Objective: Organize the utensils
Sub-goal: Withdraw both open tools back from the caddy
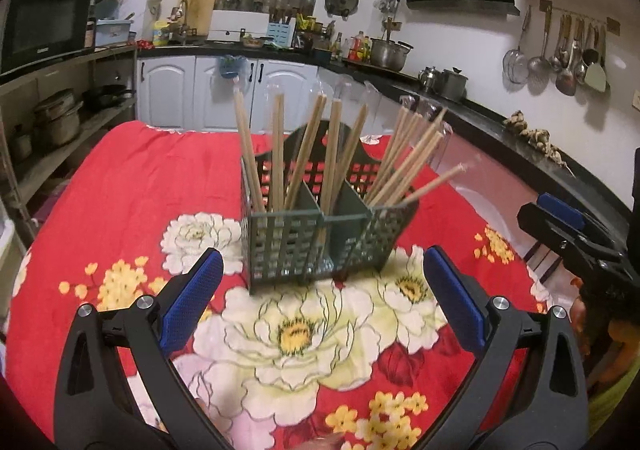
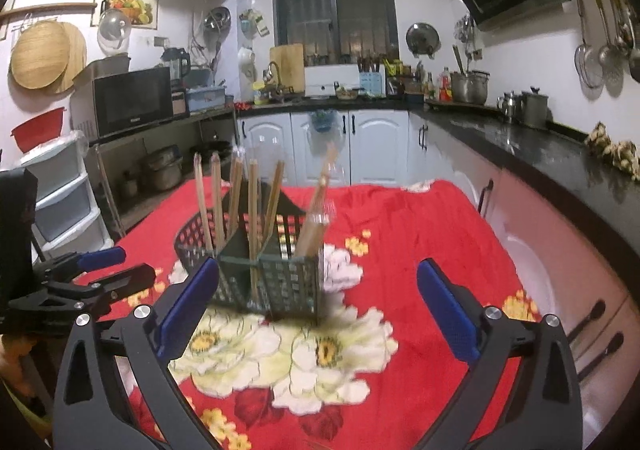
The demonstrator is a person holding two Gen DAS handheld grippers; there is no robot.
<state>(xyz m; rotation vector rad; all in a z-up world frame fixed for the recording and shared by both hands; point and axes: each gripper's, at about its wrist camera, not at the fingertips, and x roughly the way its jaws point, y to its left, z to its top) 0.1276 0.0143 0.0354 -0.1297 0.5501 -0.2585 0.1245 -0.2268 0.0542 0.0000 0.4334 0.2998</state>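
While both grippers hang above the worktop, a green slotted caddy [image 1: 320, 238] stands upright on the red flowered cloth [image 1: 120, 189], ahead of them. Wooden chopsticks [image 1: 332, 153] lean at mixed angles in its compartments, and clear plastic handles show among them, too faint to name. Left gripper [image 1: 320, 290] is spread wide with nothing between its blue pads [image 1: 192, 298]. Right gripper [image 2: 318, 298] is likewise wide open and empty, its left pad overlapping the caddy's near corner in its own view
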